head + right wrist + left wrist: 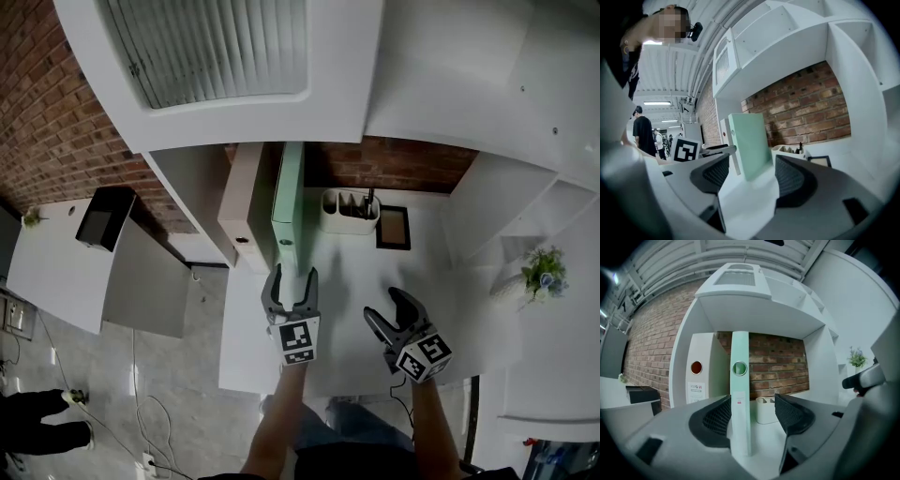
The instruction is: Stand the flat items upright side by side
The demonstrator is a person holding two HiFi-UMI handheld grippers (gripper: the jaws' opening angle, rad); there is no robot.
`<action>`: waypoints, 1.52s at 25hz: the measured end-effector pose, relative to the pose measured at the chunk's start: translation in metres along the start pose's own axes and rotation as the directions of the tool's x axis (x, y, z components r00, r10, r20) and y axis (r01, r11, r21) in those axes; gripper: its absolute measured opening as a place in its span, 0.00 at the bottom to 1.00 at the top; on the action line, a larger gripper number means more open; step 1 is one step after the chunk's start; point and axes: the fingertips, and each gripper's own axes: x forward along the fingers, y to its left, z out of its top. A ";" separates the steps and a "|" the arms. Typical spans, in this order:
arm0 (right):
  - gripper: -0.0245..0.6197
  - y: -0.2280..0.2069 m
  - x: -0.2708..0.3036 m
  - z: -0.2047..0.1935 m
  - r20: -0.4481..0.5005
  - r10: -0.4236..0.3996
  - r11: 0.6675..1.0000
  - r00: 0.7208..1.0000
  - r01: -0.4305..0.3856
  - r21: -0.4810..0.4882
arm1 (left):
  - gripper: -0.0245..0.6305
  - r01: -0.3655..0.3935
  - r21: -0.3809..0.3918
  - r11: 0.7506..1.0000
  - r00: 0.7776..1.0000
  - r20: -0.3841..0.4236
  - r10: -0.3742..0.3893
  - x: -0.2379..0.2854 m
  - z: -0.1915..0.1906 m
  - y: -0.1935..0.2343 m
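Directly ahead of the left hand-held gripper (292,275) stands the mint-green binder (288,192). It is upright on the white worktop (352,281), with its narrow spine facing the person and its covers running back toward the brick wall. The spine sits between this gripper's jaws, which stand well apart. The left pad is close against the spine's edge, the right pad is clear of it, and nothing is clamped. The long axis is vertical, so any squeeze would come across the thin spine. Just to its left stands an off-white binder (246,192), also upright, cover beside cover; whether they touch cannot be told. The right hand-held gripper (386,307) is farther off to the right, wide open and empty, and sees the green cover at a slant. Both binders look smooth, stiff and slab-like, each with a round finger hole and a paper label on the spine. The gripper pads are dark and cross-hatched. A white pen holder (349,211) and a small dark frame (393,228) sit near the back wall.
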 end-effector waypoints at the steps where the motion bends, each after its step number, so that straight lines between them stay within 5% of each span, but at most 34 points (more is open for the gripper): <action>1: 0.50 -0.002 -0.004 0.004 0.017 -0.016 1.000 1.000 0.016 -0.001 | 0.44 0.019 0.003 1.000 1.000 -0.001 -0.019 -0.007 0.002 -0.005; 4: 0.39 -0.009 -0.018 0.015 0.070 -0.063 0.998 0.996 0.063 0.002 | 0.41 0.077 0.014 0.997 0.997 0.004 -0.077 -0.026 0.014 -0.019; 10: 0.15 -0.027 -0.053 0.038 0.163 -0.168 0.985 0.972 0.171 -0.002 | 0.13 0.159 0.040 0.986 0.986 0.040 -0.160 -0.051 0.046 -0.042; 14: 0.04 -0.041 -0.081 0.049 0.205 -0.239 0.970 0.949 0.242 0.008 | 0.07 0.209 0.036 0.977 0.976 0.056 -0.211 -0.063 0.060 -0.059; 38: 0.03 -0.065 -0.148 0.032 0.192 -0.345 0.936 0.919 0.351 -0.001 | 0.05 0.289 0.007 0.957 0.957 0.015 -0.289 -0.100 0.050 -0.110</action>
